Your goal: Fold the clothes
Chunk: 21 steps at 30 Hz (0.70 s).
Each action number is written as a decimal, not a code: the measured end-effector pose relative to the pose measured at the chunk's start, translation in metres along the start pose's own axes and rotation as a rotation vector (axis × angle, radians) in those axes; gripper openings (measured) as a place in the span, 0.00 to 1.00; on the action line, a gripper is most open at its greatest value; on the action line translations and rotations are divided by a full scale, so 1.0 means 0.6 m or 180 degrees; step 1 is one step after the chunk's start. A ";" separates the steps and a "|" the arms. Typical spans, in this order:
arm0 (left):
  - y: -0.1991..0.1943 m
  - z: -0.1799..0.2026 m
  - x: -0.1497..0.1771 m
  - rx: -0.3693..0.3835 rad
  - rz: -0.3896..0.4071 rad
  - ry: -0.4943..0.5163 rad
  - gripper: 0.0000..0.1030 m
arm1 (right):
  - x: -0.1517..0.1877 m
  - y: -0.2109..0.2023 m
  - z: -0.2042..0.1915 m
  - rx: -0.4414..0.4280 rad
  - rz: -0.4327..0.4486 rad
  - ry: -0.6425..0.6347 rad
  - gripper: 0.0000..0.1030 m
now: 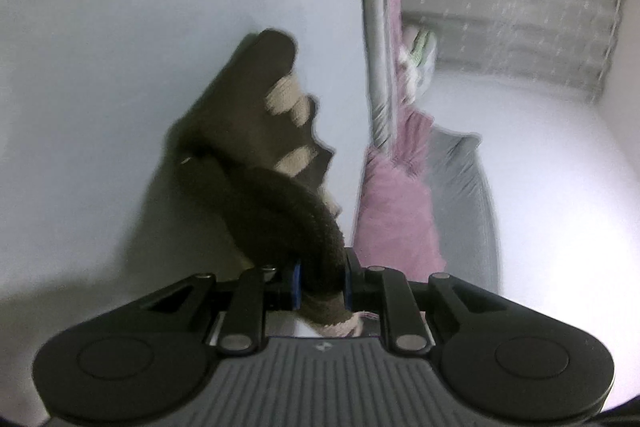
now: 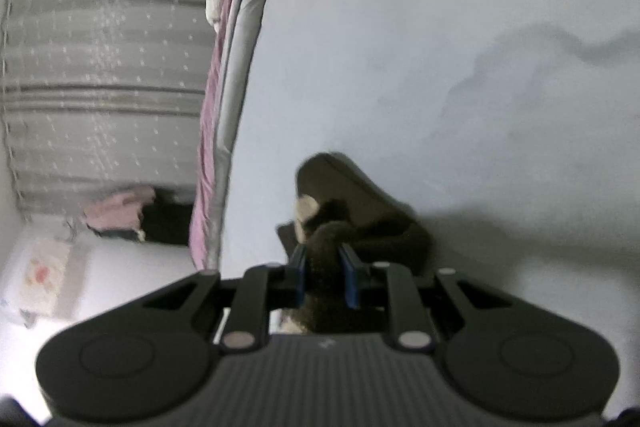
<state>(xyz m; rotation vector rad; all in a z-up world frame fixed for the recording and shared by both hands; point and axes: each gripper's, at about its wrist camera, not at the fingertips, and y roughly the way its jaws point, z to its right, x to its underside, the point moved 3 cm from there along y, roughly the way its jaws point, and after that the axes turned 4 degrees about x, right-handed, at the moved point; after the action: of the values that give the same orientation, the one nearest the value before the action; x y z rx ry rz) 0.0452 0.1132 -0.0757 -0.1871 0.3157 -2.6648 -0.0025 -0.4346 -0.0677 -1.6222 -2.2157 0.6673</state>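
Both the left gripper [image 1: 322, 283] and right gripper [image 2: 326, 277] are clenched on bunched edges of a brown knit garment [image 1: 256, 115], which trails onto the pale bedsheet [image 1: 120, 47]. Judging by the double grip, a fold or spreading is underway; next needs both edges moved evenly.

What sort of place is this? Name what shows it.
Probably a bedroom: a bed with a pale sheet, pink bedding along its edge, and a grey curtain behind.
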 end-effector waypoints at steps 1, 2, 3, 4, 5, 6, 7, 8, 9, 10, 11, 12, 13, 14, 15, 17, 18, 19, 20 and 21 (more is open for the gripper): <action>-0.004 -0.005 0.006 -0.0097 -0.0030 0.0059 0.17 | 0.004 -0.007 0.005 0.0038 -0.0031 -0.0049 0.18; -0.008 -0.010 0.013 -0.0194 -0.0060 0.0119 0.17 | 0.007 -0.012 0.011 0.0083 -0.0063 -0.0096 0.18; -0.010 -0.017 0.018 -0.0283 -0.0085 0.0152 0.17 | 0.012 -0.014 0.019 0.0133 -0.0090 -0.0131 0.19; -0.011 -0.024 0.023 -0.0370 -0.0108 0.0179 0.18 | 0.016 -0.017 0.027 0.0181 -0.0110 -0.0152 0.20; -0.012 -0.032 0.028 -0.0457 -0.0132 0.0205 0.18 | 0.020 -0.020 0.035 0.0229 -0.0130 -0.0174 0.22; -0.011 -0.036 0.031 -0.0529 -0.0160 0.0243 0.18 | 0.023 -0.022 0.044 0.0284 -0.0146 -0.0183 0.24; -0.011 -0.040 0.034 -0.0598 -0.0189 0.0284 0.20 | 0.026 -0.024 0.054 0.0334 -0.0157 -0.0183 0.25; -0.011 -0.040 0.036 -0.0664 -0.0211 0.0330 0.21 | 0.028 -0.027 0.062 0.0383 -0.0157 -0.0191 0.27; -0.012 -0.040 0.037 -0.0730 -0.0231 0.0377 0.22 | 0.028 -0.030 0.068 0.0434 -0.0146 -0.0210 0.36; -0.013 -0.039 0.039 -0.0796 -0.0251 0.0424 0.25 | 0.027 -0.033 0.069 0.0484 -0.0130 -0.0258 0.43; -0.016 -0.034 0.038 -0.0839 -0.0222 0.0489 0.27 | 0.026 -0.036 0.067 0.0532 -0.0105 -0.0339 0.55; -0.020 -0.029 0.037 -0.0876 -0.0181 0.0559 0.30 | 0.026 -0.039 0.063 0.0555 -0.0077 -0.0427 0.57; -0.024 -0.023 0.035 -0.0912 -0.0125 0.0637 0.32 | 0.027 -0.042 0.057 0.0561 -0.0057 -0.0510 0.57; -0.027 -0.018 0.033 -0.0944 -0.0068 0.0711 0.33 | 0.029 -0.044 0.051 0.0560 -0.0043 -0.0582 0.58; -0.029 -0.013 0.032 -0.0969 -0.0012 0.0792 0.34 | 0.031 -0.044 0.044 0.0552 -0.0035 -0.0646 0.58; -0.020 -0.010 0.029 -0.1011 0.0021 0.0888 0.35 | 0.034 -0.038 0.030 0.0553 -0.0024 -0.0775 0.58; -0.015 -0.009 0.028 -0.1032 0.0033 0.0932 0.36 | 0.035 -0.030 0.024 0.0557 -0.0022 -0.0834 0.57; -0.009 -0.008 0.026 -0.1053 0.0045 0.0976 0.38 | 0.036 -0.025 0.021 0.0558 -0.0030 -0.0883 0.57; -0.004 -0.007 0.025 -0.1074 0.0057 0.1020 0.39 | 0.037 -0.022 0.021 0.0556 -0.0044 -0.0922 0.56; 0.001 -0.006 0.024 -0.1095 0.0069 0.1065 0.40 | 0.037 -0.017 0.021 0.0561 -0.0061 -0.0961 0.55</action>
<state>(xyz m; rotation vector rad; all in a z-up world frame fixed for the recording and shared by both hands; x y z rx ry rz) 0.0323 0.1070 -0.0782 0.1600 0.8771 -2.5953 -0.0239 -0.4182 -0.0733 -1.4924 -2.2921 1.1331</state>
